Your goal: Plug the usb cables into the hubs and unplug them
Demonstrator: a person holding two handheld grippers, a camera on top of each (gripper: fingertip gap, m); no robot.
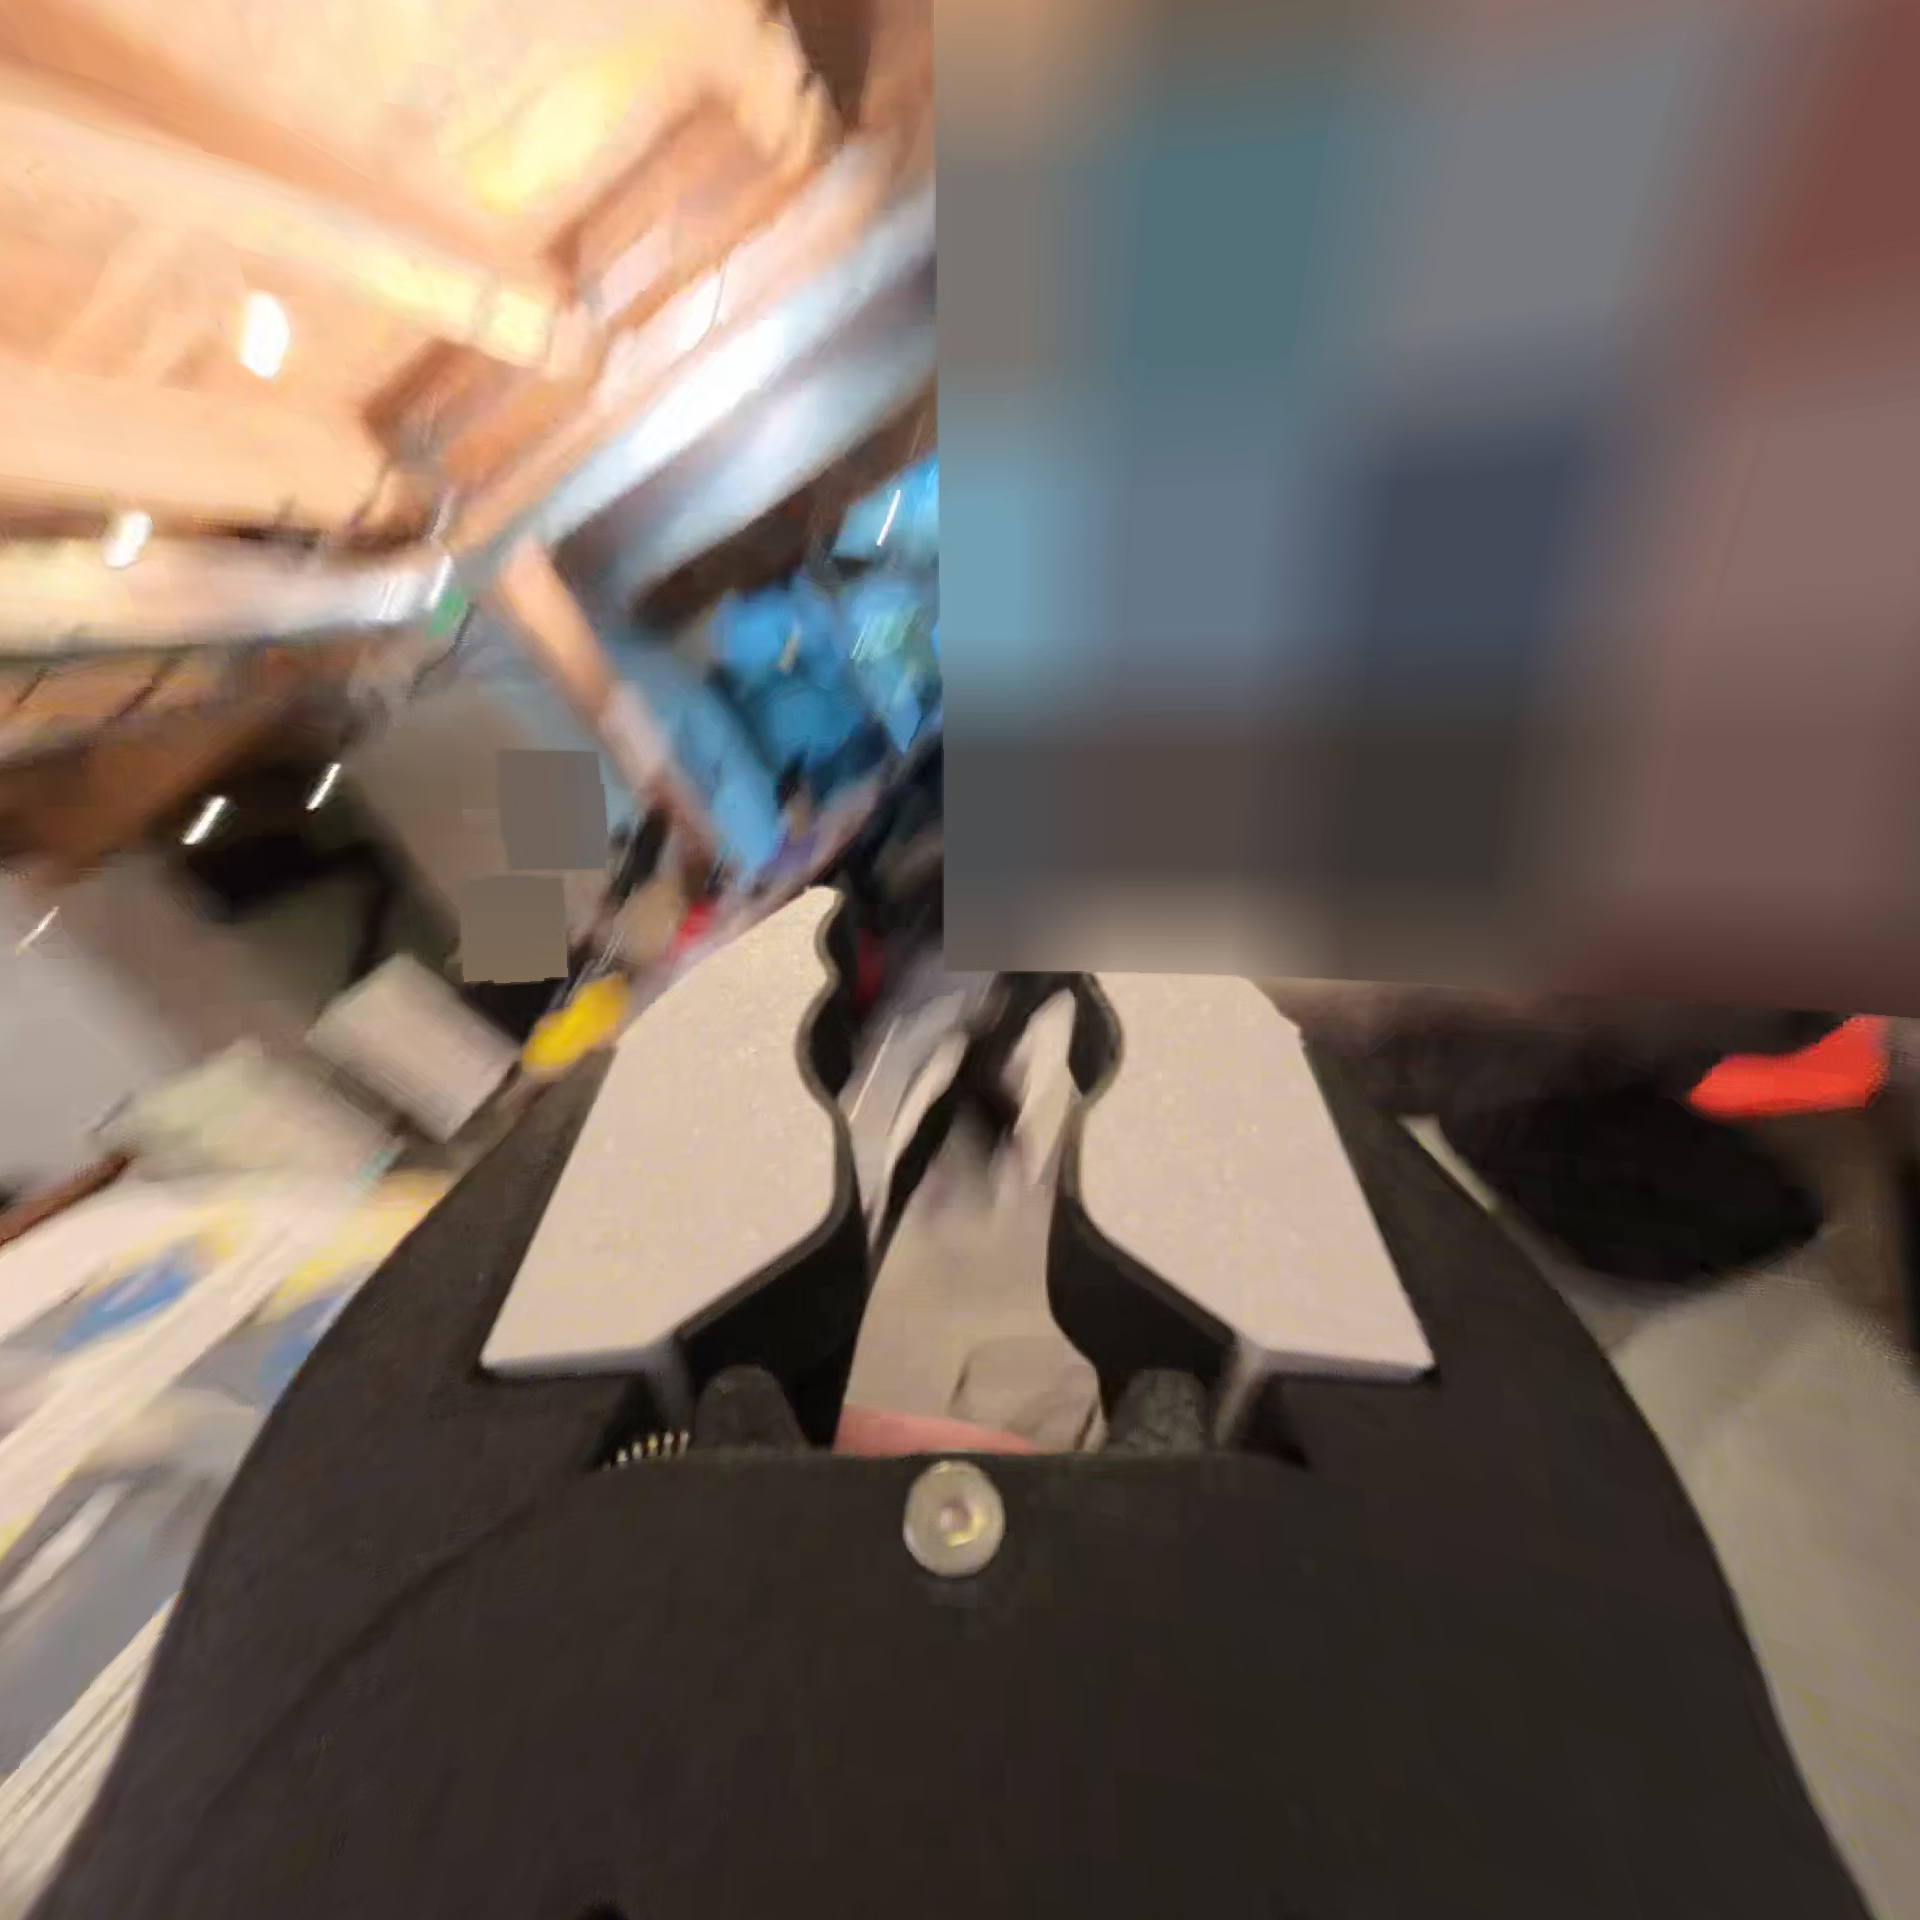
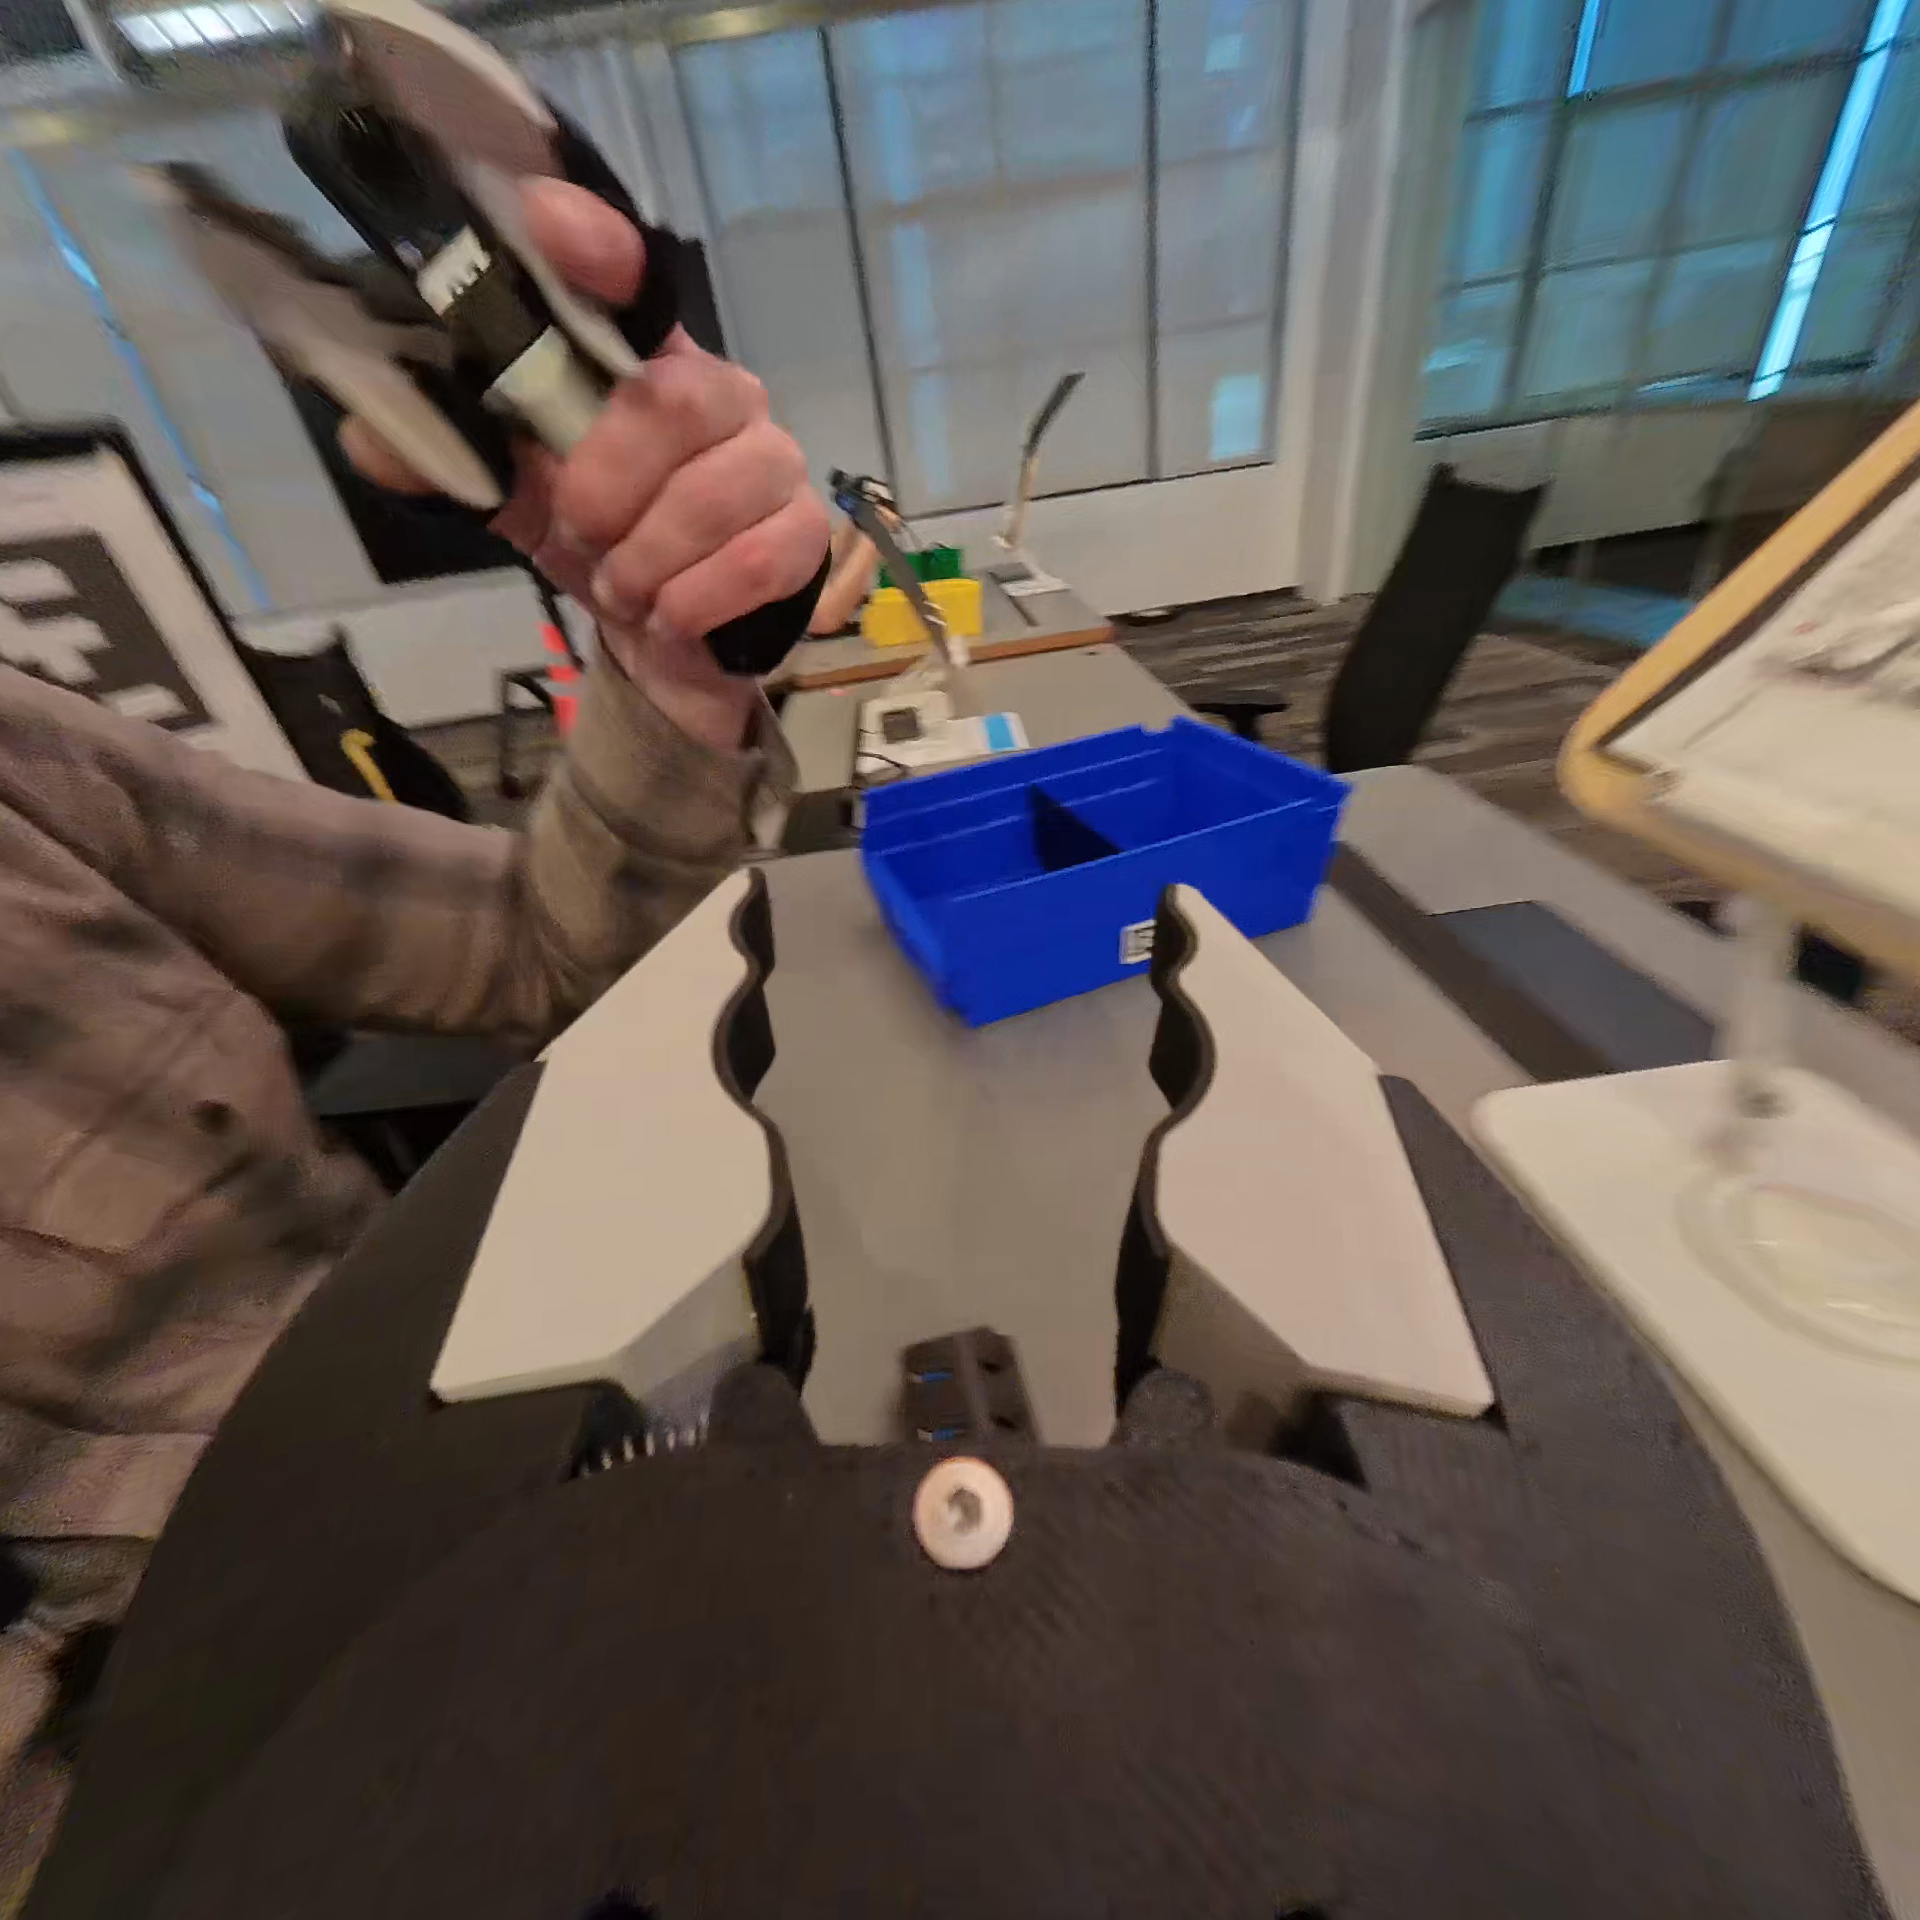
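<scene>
The only task piece showing is a small black USB hub (image 2: 966, 1387) on the grey surface (image 2: 935, 1143), right at the base of the right gripper (image 2: 961, 925), whose fingers stand wide apart and empty. It looks light, rigid and prone to sliding; best pinched across its long sides. No cables show. A blue divided bin (image 2: 1091, 894) sits beyond. The left gripper (image 1: 961, 997), raised, has fingers narrowly apart, holding nothing.

your blue bin (image 2: 1081, 904) has a black divider (image 2: 1070, 831); your sleeve (image 2: 260, 935) looks grey-brown plaid, though it's blurred.
</scene>
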